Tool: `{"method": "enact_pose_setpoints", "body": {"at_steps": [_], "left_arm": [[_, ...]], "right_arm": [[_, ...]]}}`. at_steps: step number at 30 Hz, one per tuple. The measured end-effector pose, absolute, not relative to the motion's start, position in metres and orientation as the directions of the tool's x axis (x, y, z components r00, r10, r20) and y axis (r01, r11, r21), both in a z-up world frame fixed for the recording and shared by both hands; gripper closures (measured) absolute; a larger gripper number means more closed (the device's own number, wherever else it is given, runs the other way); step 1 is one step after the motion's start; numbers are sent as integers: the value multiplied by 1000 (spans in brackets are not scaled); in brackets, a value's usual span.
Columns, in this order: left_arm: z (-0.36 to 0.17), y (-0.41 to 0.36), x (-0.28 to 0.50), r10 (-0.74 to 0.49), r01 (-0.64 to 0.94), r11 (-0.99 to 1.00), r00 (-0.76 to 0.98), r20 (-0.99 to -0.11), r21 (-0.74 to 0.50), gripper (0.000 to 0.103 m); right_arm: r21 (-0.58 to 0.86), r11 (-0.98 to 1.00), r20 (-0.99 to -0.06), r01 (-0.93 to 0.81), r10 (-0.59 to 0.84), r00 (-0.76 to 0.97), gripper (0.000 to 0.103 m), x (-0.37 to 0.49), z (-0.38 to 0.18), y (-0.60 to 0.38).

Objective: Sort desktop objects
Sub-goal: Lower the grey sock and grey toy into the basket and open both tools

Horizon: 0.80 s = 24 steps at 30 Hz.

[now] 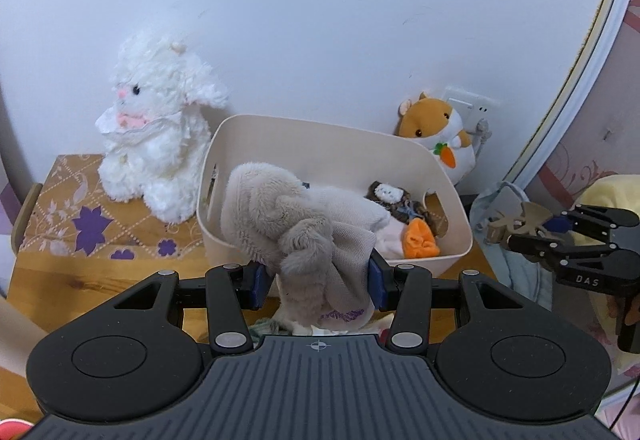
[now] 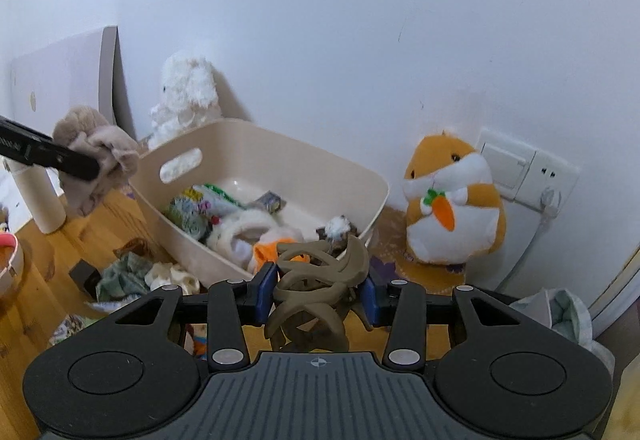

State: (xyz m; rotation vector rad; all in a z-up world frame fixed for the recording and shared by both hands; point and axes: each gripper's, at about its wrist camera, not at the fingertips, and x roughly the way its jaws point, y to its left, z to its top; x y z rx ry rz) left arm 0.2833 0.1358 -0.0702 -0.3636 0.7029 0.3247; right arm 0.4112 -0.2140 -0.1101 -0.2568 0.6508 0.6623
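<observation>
The left gripper (image 1: pixel 318 282) pinches a floppy grey-beige plush sock with a furry cuff (image 1: pixel 296 224), held just in front of the cream plastic storage bin (image 1: pixel 224 240); its loose bulk droops over the near rim and could snag there or pull free of the pads if carried low. The right gripper (image 2: pixel 318 294) is clamped on a brown claw-shaped plastic hair clip (image 2: pixel 320 280) near the bin's right corner, whose curved prongs may slip or twist between the pads.
</observation>
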Motion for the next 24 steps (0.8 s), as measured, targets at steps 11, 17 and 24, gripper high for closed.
{"method": "enact_pose_setpoints", "body": {"at_steps": [11,17,24], "left_arm": [[-53,146,328,213,-402,899,747,-630,-173,55],[-57,154,362,242,-417,898,738,-630,-143,55],[-90,162,396,260,-475,871,664,-701,-126,55]], "right_arm": [[-24,757,-546,-653,538,643,62,437,-84,-181],[-19,758,-532,-652,545,648,62,461,-89,-147],[2,784,-608,-621,494,622,62,488,-125,-111]]}}
